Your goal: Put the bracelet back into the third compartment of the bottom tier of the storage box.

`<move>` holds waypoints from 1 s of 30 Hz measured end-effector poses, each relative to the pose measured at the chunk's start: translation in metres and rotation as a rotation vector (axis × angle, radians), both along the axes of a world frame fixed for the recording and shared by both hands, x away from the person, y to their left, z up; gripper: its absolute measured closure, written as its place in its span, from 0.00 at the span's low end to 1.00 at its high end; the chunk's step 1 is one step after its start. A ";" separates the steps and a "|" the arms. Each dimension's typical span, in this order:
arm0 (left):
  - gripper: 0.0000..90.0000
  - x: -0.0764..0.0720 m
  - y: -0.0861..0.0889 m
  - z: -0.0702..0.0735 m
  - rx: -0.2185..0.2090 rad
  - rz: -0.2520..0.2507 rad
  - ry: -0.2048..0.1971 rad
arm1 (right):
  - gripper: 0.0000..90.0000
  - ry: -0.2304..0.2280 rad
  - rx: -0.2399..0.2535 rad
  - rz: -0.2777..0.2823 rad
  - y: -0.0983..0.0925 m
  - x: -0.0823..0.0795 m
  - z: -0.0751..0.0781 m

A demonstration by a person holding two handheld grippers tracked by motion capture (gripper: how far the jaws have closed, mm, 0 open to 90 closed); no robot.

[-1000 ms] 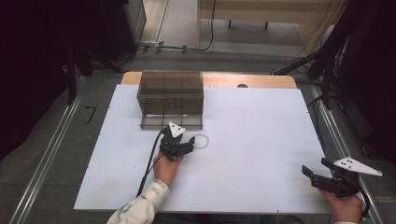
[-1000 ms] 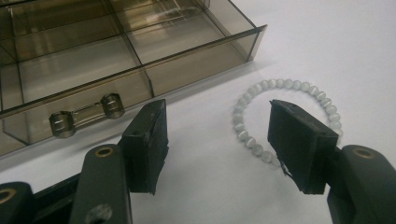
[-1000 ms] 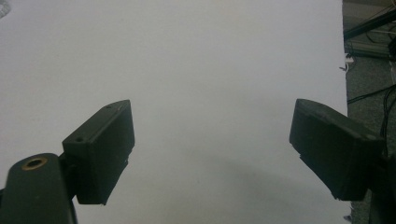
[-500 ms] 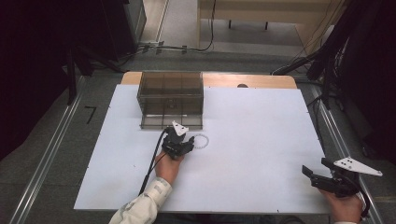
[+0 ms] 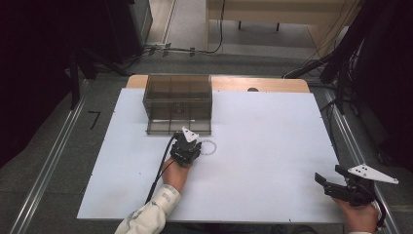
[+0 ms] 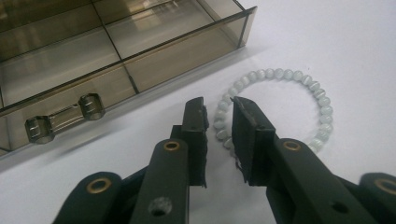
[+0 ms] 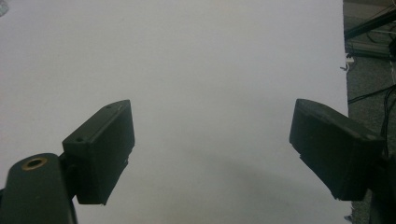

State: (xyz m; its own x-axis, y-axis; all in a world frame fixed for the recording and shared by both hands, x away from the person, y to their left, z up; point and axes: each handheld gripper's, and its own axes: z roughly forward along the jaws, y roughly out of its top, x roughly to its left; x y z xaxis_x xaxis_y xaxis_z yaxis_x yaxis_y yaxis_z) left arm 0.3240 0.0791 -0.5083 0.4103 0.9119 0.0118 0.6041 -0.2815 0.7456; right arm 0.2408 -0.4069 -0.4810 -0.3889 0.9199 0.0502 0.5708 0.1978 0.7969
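A bracelet of pale round beads (image 6: pixel 280 73) lies flat on the white sheet, just in front of the smoky clear box (image 5: pixel 178 102) and to its right; in the high view the bracelet (image 5: pixel 215 147) is a faint ring. My left gripper (image 6: pixel 219 105) stands low over its left side, its jaws narrowed with a stretch of beads between them and a visible gap on both sides. In the high view the left gripper (image 5: pixel 196 146) sits close to the box's front. My right gripper (image 7: pixel 212 140) is wide open with nothing between its fingers, at the front right corner (image 5: pixel 320 180).
The box (image 6: pixel 116 51) has several compartments and a drawer front with a clear handle (image 6: pixel 63 119) near my left jaw. The white sheet (image 5: pixel 272 136) covers the table. Dark stands and cables (image 5: pixel 341 53) crowd the floor at the back right.
The left gripper has crept slightly forward and right, toward the bracelet. The right gripper has stayed put.
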 end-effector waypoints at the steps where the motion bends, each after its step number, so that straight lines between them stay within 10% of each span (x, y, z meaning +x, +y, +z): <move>1: 0.86 0.000 -0.001 0.000 0.002 -0.004 0.001 | 0.14 0.001 0.000 0.000 0.000 0.000 0.000; 30: 0.97 -0.003 -0.003 -0.001 0.030 -0.042 -0.037 | 0.14 0.004 0.003 -0.004 0.000 0.000 0.000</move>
